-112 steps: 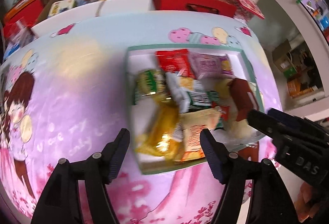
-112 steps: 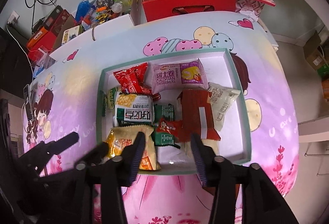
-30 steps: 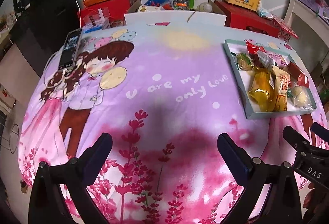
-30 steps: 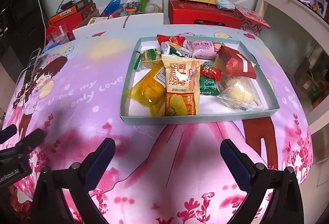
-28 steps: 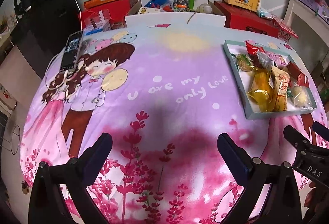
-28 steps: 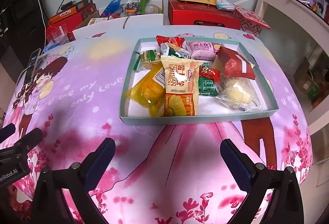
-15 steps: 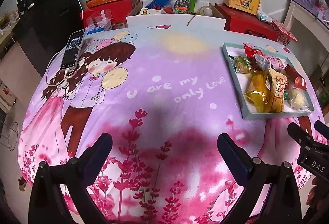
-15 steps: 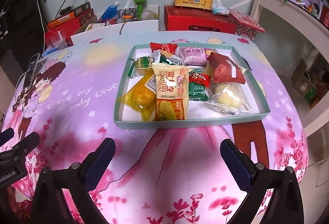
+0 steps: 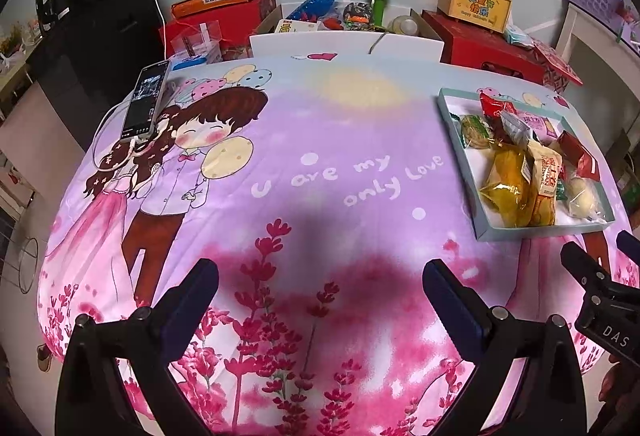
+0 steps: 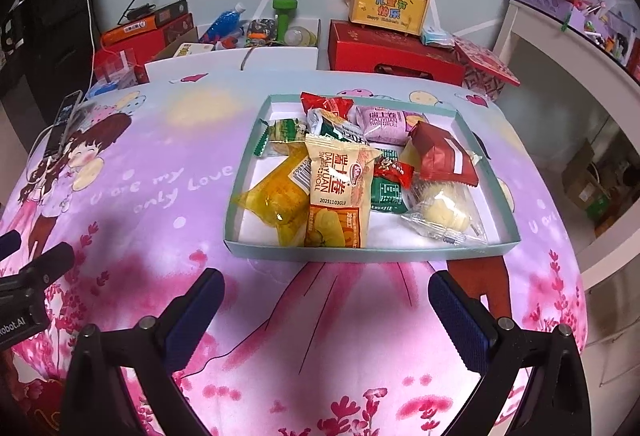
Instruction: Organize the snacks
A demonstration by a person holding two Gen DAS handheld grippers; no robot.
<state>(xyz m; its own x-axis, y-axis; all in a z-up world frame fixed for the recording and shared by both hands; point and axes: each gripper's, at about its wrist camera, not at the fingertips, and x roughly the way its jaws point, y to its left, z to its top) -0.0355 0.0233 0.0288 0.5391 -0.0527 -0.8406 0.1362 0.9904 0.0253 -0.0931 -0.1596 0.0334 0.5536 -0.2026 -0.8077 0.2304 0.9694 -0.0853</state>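
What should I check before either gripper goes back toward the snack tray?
1. Left gripper open and empty: ok.
2. Right gripper open and empty: ok.
3. All snacks inside the tray, none loose on the cloth: ok.
4. Snacks sorted: not ok. The orange swiss roll packet lies over the yellow packet, and the dark red packet rests on others.
5. Path from the right gripper to the tray's near edge free: ok.
6. Phone and its cable well clear of the tray: ok.
7. What lies under the pile: cannot tell.
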